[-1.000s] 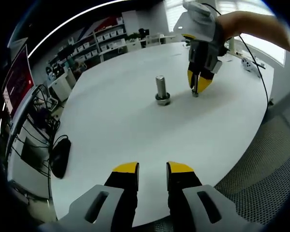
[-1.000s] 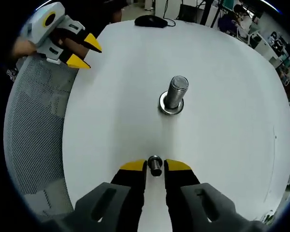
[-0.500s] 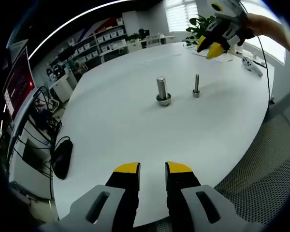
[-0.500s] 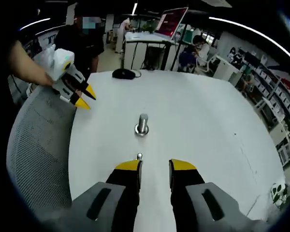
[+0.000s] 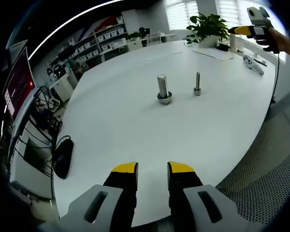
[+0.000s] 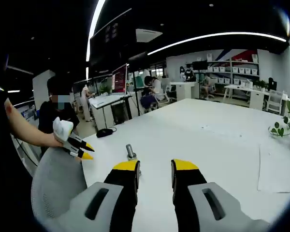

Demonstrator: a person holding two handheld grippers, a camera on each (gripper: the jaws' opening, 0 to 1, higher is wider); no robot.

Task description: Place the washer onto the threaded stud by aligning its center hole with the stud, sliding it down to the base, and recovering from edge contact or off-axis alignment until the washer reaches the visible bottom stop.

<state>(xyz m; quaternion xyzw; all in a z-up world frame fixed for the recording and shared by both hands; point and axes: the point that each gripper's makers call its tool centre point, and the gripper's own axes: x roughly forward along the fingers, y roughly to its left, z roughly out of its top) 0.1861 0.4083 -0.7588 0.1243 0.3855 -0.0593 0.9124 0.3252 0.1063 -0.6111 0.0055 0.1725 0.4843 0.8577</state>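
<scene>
Left gripper view: two upright metal pieces on the white table (image 5: pixel 135 121), two grippers, both empty.
Thick stud (image 5: pixel 163 89) stands mid-table with one washer (image 5: pixel 165 100) around its base; one thin bolt (image 5: pixel 197 83) stands just beside it, apart. Left gripper (image 5: pixel 152 168) hovers near the table edge, jaws parted. Right gripper (image 6: pixel 155 166) is raised, jaws parted, grasping nothing. One computer mouse (image 5: pixel 61 155) lies at the far side.

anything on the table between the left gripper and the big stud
No. In the left gripper view, the stretch of white table between the left gripper and the big stud is bare.
</scene>
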